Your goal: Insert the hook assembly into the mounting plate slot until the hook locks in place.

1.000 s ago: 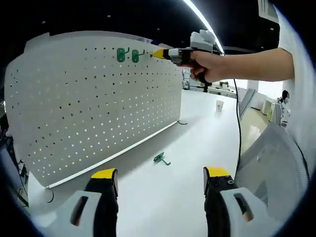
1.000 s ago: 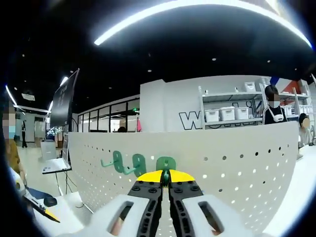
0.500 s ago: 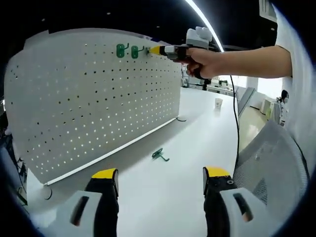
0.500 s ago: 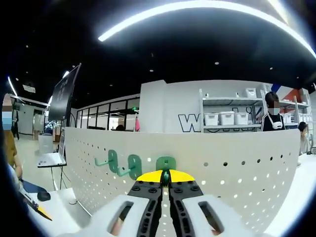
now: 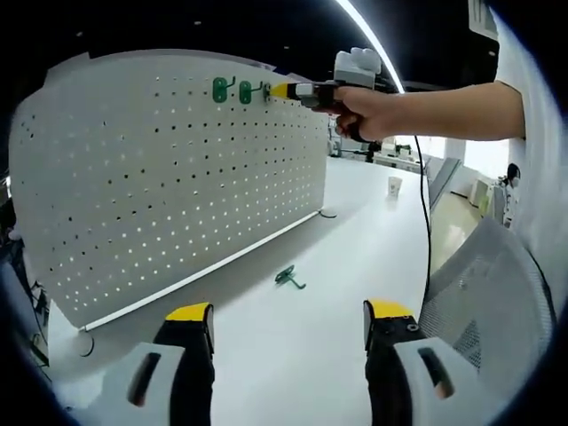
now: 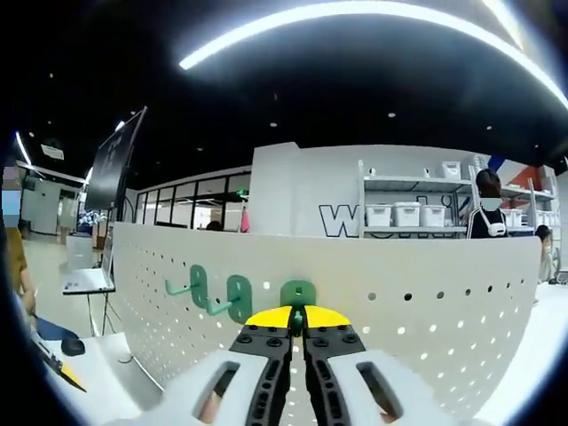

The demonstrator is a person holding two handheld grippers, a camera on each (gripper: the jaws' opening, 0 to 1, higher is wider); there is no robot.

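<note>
The green hook (image 6: 299, 297) looks light, stiff and smooth, a small plastic piece best pinched by its projecting arm, as the right gripper (image 6: 298, 317) does now with jaws closed on it. It has a rounded backplate pressed against the white pegboard (image 6: 426, 311), at about 12 o'clock from the jaws, with two more mounted hooks (image 5: 230, 90) at 9 o'clock beside it. The left gripper (image 5: 287, 312) hangs wide open and empty over the table (image 5: 337, 266), a spare hook (image 5: 287, 279) lying at 12 o'clock

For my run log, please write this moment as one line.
right gripper: shut on green plastic hook at white perforated mounting plate | left gripper: open | spare green hook: on table
</note>
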